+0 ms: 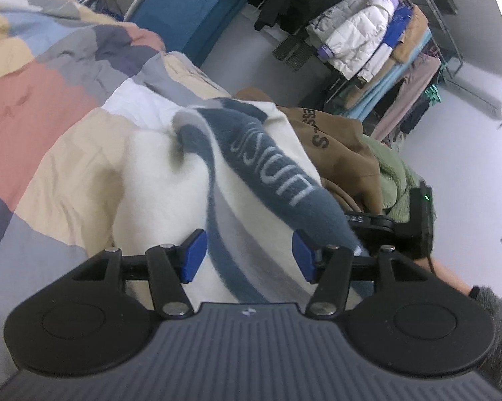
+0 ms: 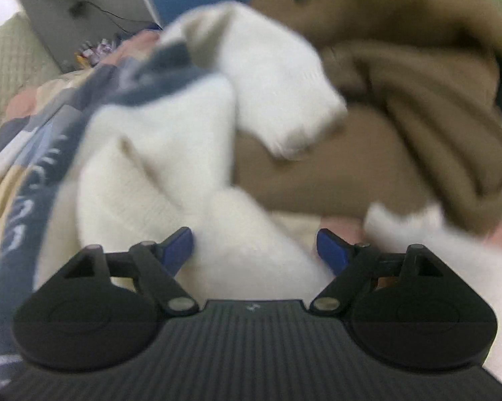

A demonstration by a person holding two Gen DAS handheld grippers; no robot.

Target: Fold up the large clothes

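A cream sweater point(image 1: 150, 180) with a blue-grey lettered band point(image 1: 271, 170) lies bunched on the bed. My left gripper point(image 1: 249, 257) hovers low over it, jaws open. The band runs between the blue pads point(image 1: 195, 255) and drapes over the right finger. In the blurred right wrist view, my right gripper point(image 2: 256, 250) is open above white folds of the same sweater point(image 2: 157, 173), its pads apart and pressing on nothing. The band point(image 2: 26, 214) trails down the left side there. The right tool's black housing point(image 1: 418, 224) shows beyond the sweater.
A brown hoodie point(image 1: 337, 147) and a green fleece point(image 1: 391, 173) are piled just right of the sweater; the hoodie point(image 2: 401, 117) fills the right wrist view's upper right. A patchwork quilt point(image 1: 50, 107) covers the bed. A loaded clothes rack point(image 1: 368, 46) stands behind. A grey sleeve point(image 1: 498, 317) sits at right.
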